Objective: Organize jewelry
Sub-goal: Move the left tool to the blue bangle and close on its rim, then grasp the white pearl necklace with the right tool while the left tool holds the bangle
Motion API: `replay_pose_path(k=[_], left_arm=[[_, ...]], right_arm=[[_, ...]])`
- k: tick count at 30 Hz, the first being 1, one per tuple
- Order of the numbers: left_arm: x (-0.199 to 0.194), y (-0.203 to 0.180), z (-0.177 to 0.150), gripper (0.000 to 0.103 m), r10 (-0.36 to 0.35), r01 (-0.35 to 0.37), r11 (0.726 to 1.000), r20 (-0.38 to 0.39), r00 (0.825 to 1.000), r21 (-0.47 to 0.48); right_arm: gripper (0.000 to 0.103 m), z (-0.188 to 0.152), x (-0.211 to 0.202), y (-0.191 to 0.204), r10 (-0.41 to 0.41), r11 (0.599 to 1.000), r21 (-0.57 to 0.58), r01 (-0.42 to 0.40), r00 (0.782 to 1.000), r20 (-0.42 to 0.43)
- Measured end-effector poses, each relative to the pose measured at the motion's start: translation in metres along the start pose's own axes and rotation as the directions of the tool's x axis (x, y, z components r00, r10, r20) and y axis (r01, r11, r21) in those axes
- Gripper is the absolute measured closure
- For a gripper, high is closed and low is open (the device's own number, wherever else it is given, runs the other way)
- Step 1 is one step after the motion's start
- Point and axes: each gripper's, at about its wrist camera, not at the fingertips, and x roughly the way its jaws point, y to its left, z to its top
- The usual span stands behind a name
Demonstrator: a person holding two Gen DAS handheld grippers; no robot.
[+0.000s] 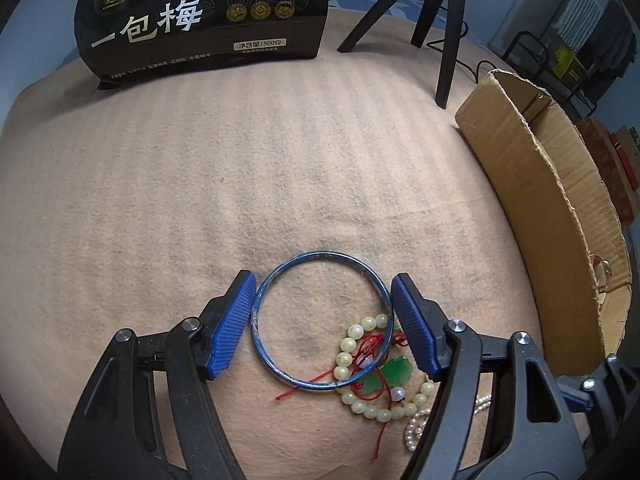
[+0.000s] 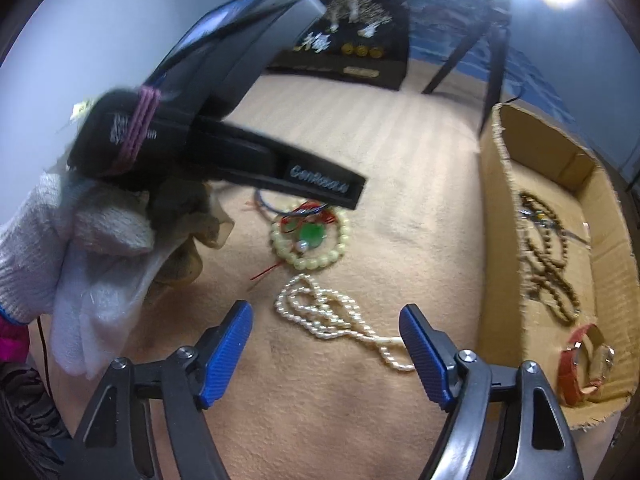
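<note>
Ribbed blanket [image 1: 280,152], round blue bangle [image 1: 320,322]

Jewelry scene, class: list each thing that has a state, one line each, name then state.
Blue bangle: flat on the cloth, between the left claw's pads, partly over the bead bracelet.
Bead bracelet: on the cloth, not boxed.
Pearl necklace: heaped on the cloth, right claw open around it.
Cardboard box: open; dark bead strand and red-strap watch inside.

beige striped blanket [image 1: 280,160], black tripod legs [image 1: 448,40], pale wall [image 2: 100,20] behind
</note>
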Motion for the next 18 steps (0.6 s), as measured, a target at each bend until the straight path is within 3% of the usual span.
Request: replay_pose_path(k=[11, 14, 16, 18], left_arm=[[-0.01, 0.017, -0.005, 0.032, -0.011, 0.011, 1.0, 0.006, 1.0, -0.014], [-0.012, 0.02, -0.005, 0.032, -0.018, 0.018, 1.0, 0.006, 1.0, -0.022], [-0.013, 0.022, -0.004, 0.032, -0.025, 0.026, 0.999, 0.006, 1.0, -0.03], [-0.015, 0.024, -0.004, 0.032, -0.027, 0.028, 0.999, 0.009, 1.0, -0.036]], right_arm=[[0.026, 0.004, 0.032, 0.005, -0.069, 0.997, -0.044, 0.065, 0.995, -0.078], [0.036, 0.004, 0.036, 0.006, -0.073, 0.997, -0.047, 0.069, 0.993, -0.097], [0.051, 0.006, 0.036, 0.007, -0.066, 0.997, -0.044, 0.062, 0.992, -0.104], [0.073, 0.008, 0.035, 0.009, -0.067, 0.997, -0.045, 0.063, 0.992, -0.108]])
